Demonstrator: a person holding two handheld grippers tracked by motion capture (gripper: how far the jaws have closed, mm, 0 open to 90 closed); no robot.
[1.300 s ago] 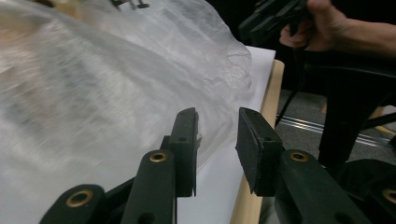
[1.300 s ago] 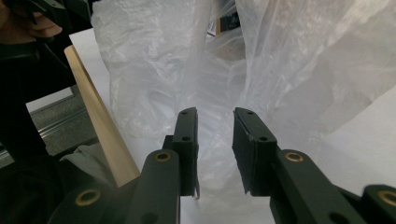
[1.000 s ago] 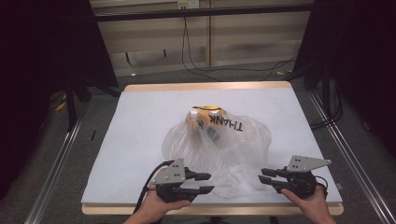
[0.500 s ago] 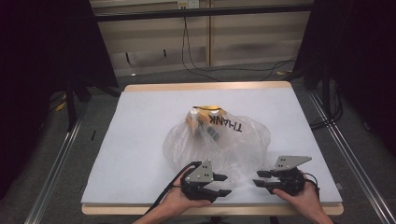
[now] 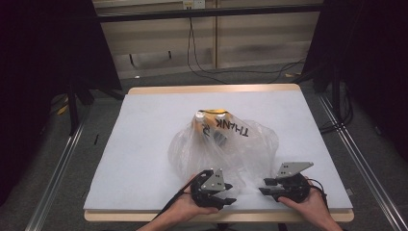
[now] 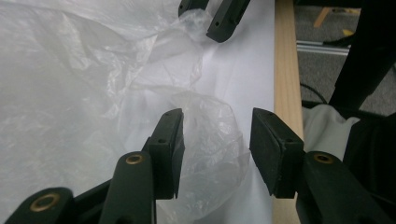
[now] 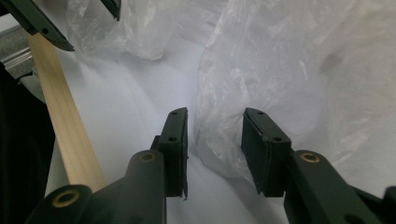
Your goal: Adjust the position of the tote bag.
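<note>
A clear plastic bag (image 5: 240, 149) printed "THANK" lies crumpled mid-table with yellow and orange items (image 5: 208, 119) inside. My left gripper (image 5: 230, 194) rests low at the bag's near edge, pointing right. In the left gripper view, the left gripper (image 6: 217, 121) is open and has just been opening; a loose fold of the bag (image 6: 210, 140) lies between its jaws, unpinched. My right gripper (image 5: 265, 186) faces it, pointing left. In its own view the right gripper (image 7: 215, 116) is open, having just been opening, and a fold of bag (image 7: 219, 135) stands between the pads.
The white table top (image 5: 144, 144) ends in a wooden front edge (image 5: 120, 215) just under both hands. Metal rails (image 5: 57, 168) run along each side. Cables (image 5: 202, 67) lie on the floor behind. Dark curtains hang left and right.
The left gripper moved right and down to the bag's near edge. The right gripper sank slightly and shifted left. Both pairs of jaws stand a little wider.
</note>
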